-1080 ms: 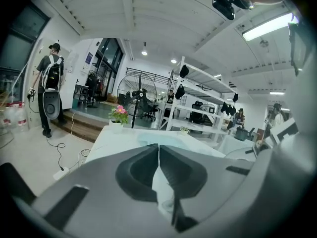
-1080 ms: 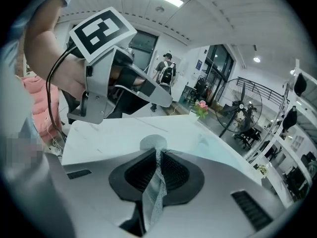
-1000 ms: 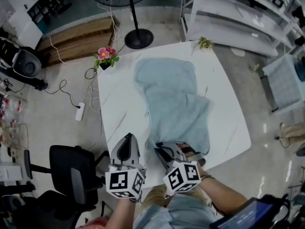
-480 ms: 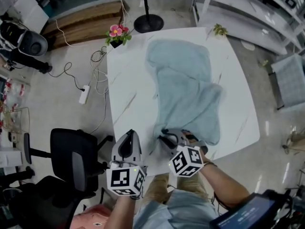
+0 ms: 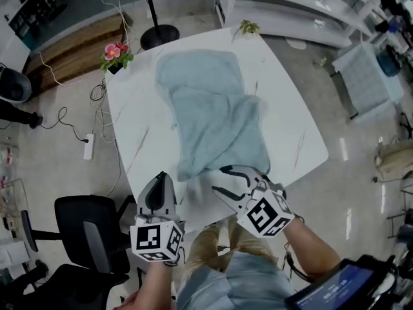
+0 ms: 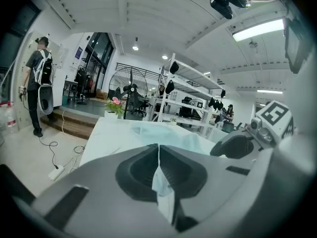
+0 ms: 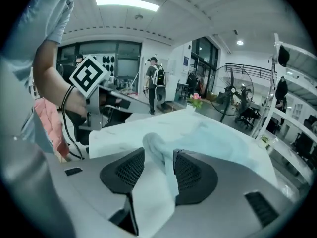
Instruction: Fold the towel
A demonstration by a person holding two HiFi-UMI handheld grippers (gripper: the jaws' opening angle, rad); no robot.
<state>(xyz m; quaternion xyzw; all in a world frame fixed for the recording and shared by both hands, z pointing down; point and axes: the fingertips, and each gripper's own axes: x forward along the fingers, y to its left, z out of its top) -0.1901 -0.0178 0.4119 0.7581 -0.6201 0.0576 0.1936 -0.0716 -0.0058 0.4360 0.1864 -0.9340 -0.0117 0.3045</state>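
A light blue towel [image 5: 210, 108] lies rumpled and partly doubled over along the white table [image 5: 290, 128], its near edge at the table's front. My right gripper [image 5: 219, 179] is at that near edge and its jaws are opening. In the right gripper view a raised fold of towel [image 7: 156, 150] stands between the pads, with a gap on its left side. My left gripper [image 5: 159, 178] sits shut at the table's near left corner, just left of the towel's corner. In the left gripper view its tips [image 6: 158, 147] meet, and pale towel [image 6: 163, 133] lies beyond them.
A potted pink flower [image 5: 115, 51] stands at the table's far left corner and a small plant [image 5: 247, 26] at the far right one. A fan stand [image 5: 158, 34], a power strip [image 5: 88, 146], a black office chair [image 5: 84, 228] and white shelving [image 5: 284, 11] surround the table.
The right gripper's jaws, which were closed on the towel's near edge, have spread apart. The left gripper has sunk a little toward the table's corner. The head view has swung round.
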